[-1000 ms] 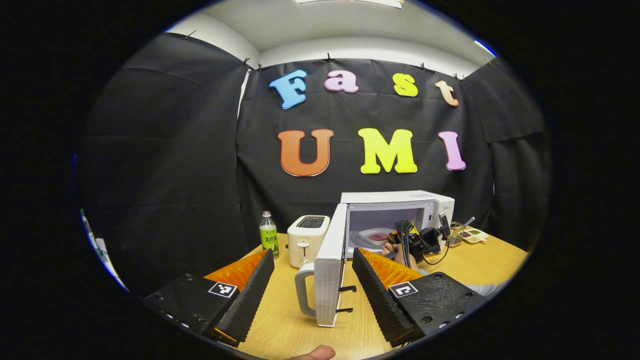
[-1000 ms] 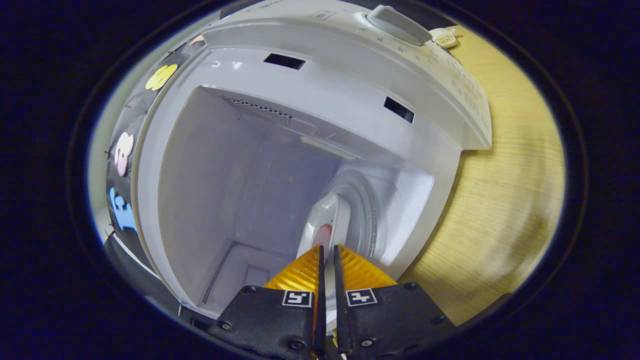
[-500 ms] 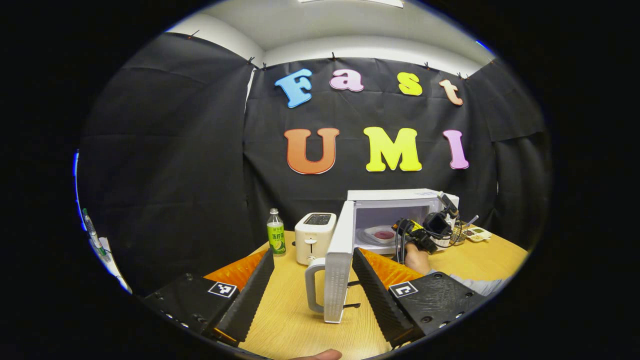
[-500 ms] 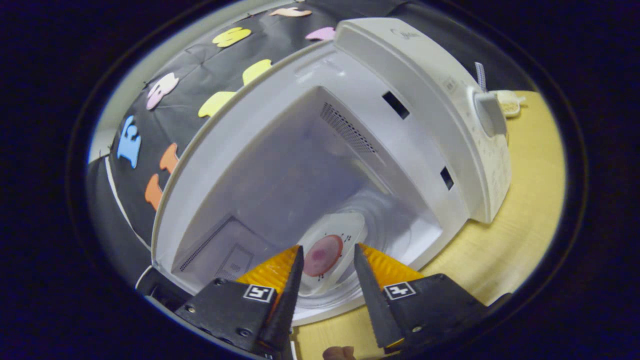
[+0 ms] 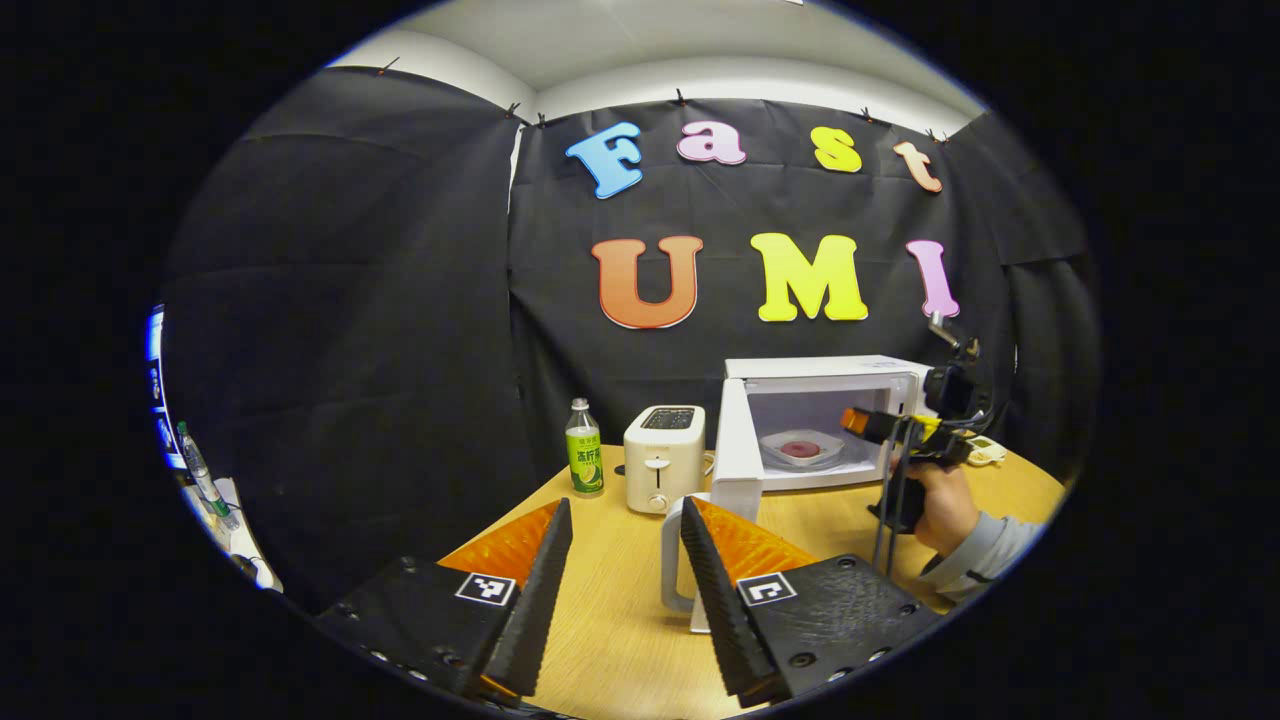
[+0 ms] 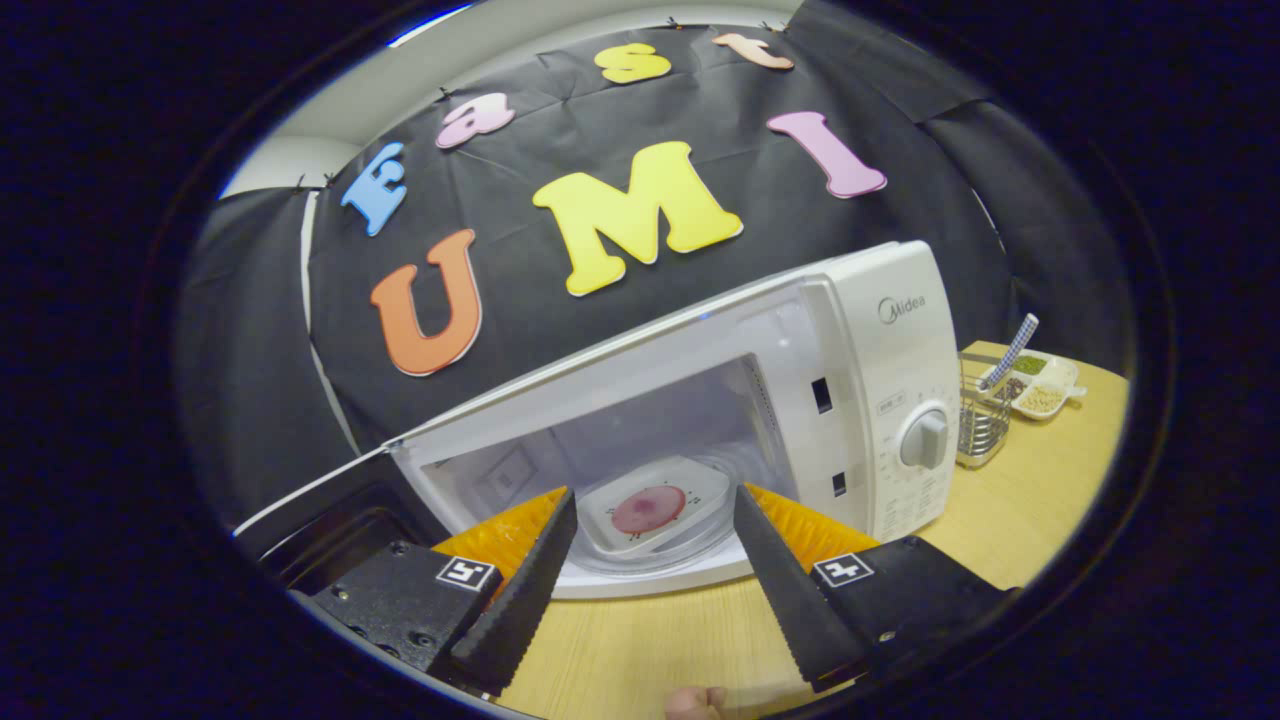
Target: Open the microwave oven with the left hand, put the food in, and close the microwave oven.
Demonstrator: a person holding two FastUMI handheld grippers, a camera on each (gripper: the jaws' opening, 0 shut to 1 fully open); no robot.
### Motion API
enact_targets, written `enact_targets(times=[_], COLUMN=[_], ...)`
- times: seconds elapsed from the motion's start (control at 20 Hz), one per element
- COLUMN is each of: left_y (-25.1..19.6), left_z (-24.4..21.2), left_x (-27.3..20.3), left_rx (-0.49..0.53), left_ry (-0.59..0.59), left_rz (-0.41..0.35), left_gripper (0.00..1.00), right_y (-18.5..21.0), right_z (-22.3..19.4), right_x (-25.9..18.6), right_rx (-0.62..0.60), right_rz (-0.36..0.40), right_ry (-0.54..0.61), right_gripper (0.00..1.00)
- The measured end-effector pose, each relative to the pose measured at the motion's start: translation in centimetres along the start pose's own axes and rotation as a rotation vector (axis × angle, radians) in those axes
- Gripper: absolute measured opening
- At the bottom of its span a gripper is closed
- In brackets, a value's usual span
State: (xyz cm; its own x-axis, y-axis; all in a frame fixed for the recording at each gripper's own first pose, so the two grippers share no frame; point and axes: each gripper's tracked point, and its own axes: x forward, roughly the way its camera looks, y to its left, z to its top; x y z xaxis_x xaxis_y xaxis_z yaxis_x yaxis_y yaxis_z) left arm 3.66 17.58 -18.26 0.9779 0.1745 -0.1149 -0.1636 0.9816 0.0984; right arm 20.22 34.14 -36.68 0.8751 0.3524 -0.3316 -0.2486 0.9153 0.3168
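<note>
Withdrawn from the microwave (image 6: 700, 400), the right tool (image 6: 645, 585) gapes wide and empty; food plate (image 6: 655, 505) lies inside, beyond it.

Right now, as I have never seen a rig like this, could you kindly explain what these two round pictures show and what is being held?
There is no robot: a person holds a two-finger gripper in each hand, and a fisheye camera rides on each.

The left gripper view looks past the open left gripper at the wooden table, bearing a green bottle, a toaster and the microwave, its door swung open.

The right gripper view looks past the open right gripper into the microwave, where the plate of food lies. A cutlery rack and a snack tray stand to its right.

Neither gripper holds anything.
</note>
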Motion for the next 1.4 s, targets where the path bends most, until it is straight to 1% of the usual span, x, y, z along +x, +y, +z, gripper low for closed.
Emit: enact_targets(times=[0.05,0.1,0.15,0.2,0.25,0.3,0.35,0.4,0.45,0.65,0.7,0.75,0.8,0.85,0.95,1.0,1.1,1.15,1.2,1.25,1.4], left_y=[0.7,1.0,1.3,1.3,1.5,1.5,1.7,1.6,1.7,0.8,0.6,0.1,0.0,-0.3,-1.4,-1.7,-2.8,-3.6,-4.3,-5.0,-7.9], left_z=[-0.3,-0.4,-0.6,-1.1,-1.5,-2.2,-2.4,-3.3,-3.8,-5.8,-6.2,-6.6,-7.0,-7.2,-7.4,-7.5,-7.5,-7.4,-7.4,-7.3,-7.0], left_x=[0.4,0.9,1.0,1.3,1.8,2.7,2.6,5.0,4.4,6.6,7.2,7.8,8.1,8.3,8.3,8.1,7.9,7.7,7.6,7.5,7.6], left_rx=[-0.003,-0.009,-0.02,-0.032,-0.039,-0.042,-0.039,-0.035,-0.029,-0.042,-0.04,-0.043,-0.046,-0.05,-0.058,-0.051,-0.05,-0.05,-0.047,-0.043,-0.031], left_ry=[-0.005,-0.012,-0.019,-0.017,-0.025,-0.017,-0.018,-0.005,0.004,0.03,0.029,0.035,0.038,0.043,0.043,0.042,0.043,0.041,0.041,0.042,0.033], left_rz=[0.015,0.025,0.03,0.023,0.014,0.024,0.013,0.007,0.005,-0.038,-0.046,-0.059,-0.066,-0.076,-0.098,-0.099,-0.122,-0.133,-0.137,-0.139,-0.174], left_gripper=[0.6,0.51,0.33,0.13,0.16,0.07,0.0,0.0,0.0,0.0,0.0,0.0,0.0,0.0,0.0,0.0,0.0,0.0,0.0,0.0,0.0], right_y=[0.2,0.2,0.3,0.2,0.1,0.0,-0.4,-0.5,-0.9,-1.7,-2.0,-2.1,-2.0,-2.0,-2.8,-3.1,-4.2,-5.0,-5.7,-6.4,-8.6], right_z=[0.9,1.8,2.7,3.3,4.2,4.8,5.8,6.5,7.2,9.5,9.8,9.9,10.2,10.6,11.6,12.2,13.1,13.5,13.8,14.2,15.5], right_x=[-1.4,-2.9,-4.4,-5.8,-7.3,-8.9,-10.6,-12.0,-13.4,-18.7,-20.0,-21.3,-22.3,-23.4,-25.1,-26.1,-27.4,-28.2,-28.9,-29.7,-31.8], right_rx=[-0.023,-0.047,-0.075,-0.102,-0.125,-0.146,-0.161,-0.18,-0.2,-0.317,-0.34,-0.348,-0.347,-0.347,-0.361,-0.372,-0.376,-0.37,-0.359,-0.349,-0.348], right_rz=[0.021,0.038,0.055,0.068,0.079,0.086,0.09,0.091,0.09,0.085,0.081,0.086,0.099,0.105,0.093,0.088,0.071,0.063,0.059,0.054,0.04], right_ry=[-0.012,-0.028,-0.051,-0.064,-0.086,-0.1,-0.125,-0.137,-0.152,-0.162,-0.155,-0.149,-0.145,-0.148,-0.155,-0.159,-0.172,-0.174,-0.179,-0.18,-0.192], right_gripper=[0.91,0.91,1.0,0.91,1.0,1.0,0.91,0.91,0.9,0.9,1.0,0.91,1.0,1.0,1.0,0.91,0.91,1.0,1.0,0.91,0.91])
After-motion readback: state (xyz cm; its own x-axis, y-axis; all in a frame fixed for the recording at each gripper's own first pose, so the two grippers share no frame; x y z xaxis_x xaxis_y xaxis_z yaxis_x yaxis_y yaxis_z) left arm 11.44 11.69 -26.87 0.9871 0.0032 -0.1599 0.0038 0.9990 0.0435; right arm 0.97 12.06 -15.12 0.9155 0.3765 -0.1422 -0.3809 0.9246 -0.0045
